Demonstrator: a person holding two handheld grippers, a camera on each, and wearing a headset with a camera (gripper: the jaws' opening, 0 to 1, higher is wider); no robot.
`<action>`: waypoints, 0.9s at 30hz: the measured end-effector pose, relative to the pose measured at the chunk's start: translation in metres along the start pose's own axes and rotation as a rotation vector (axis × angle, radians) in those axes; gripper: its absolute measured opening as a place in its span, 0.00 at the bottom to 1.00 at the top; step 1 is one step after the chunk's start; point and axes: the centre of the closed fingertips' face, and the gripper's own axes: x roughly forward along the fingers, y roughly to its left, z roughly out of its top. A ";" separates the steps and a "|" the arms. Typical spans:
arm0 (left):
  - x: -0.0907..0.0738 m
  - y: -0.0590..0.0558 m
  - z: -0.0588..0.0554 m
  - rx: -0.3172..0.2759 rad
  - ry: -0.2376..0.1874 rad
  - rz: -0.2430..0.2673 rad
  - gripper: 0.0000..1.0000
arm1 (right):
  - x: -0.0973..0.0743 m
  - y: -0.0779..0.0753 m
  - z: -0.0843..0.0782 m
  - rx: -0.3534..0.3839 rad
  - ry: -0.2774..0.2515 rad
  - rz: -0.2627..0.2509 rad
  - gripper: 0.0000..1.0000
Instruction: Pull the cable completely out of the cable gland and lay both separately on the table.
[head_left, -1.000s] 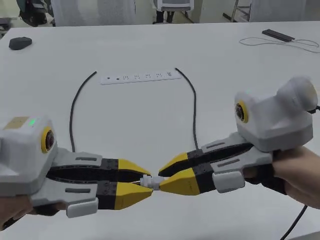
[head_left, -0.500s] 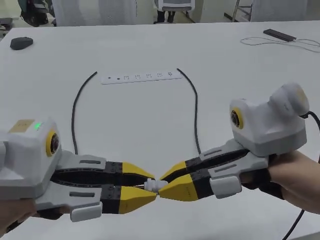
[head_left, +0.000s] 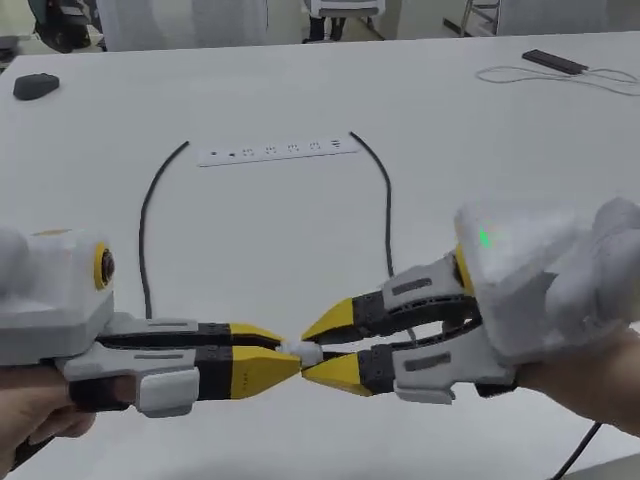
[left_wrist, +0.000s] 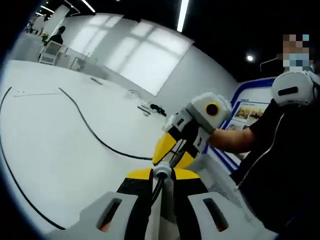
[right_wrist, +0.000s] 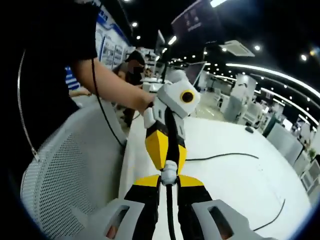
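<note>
pinching white cable gland (head_left: 302, 350) between meeting tips: left hand-held gripper (head_left: 290, 355) and right hand-held gripper (head_left: 309, 353), both clenched

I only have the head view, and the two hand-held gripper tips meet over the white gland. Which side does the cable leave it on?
Observer: In the right gripper view, the black cable runs from the cable gland straight back into the right hand-held gripper, between its jaws.
Operator: And on the left one?
Observer: In the left gripper view, the gland sits right at the tips of the left hand-held gripper. A dark line, probably more cable, runs back between those jaws too.
</note>
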 end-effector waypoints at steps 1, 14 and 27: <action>0.000 0.000 -0.002 0.012 0.003 0.003 0.14 | 0.001 0.001 0.000 0.006 0.004 0.001 0.07; 0.003 0.005 -0.008 0.148 0.001 0.054 0.14 | 0.000 -0.004 -0.030 0.066 0.145 -0.023 0.00; 0.002 0.014 -0.007 0.237 0.038 0.137 0.14 | -0.011 -0.018 -0.050 0.140 0.215 -0.155 0.00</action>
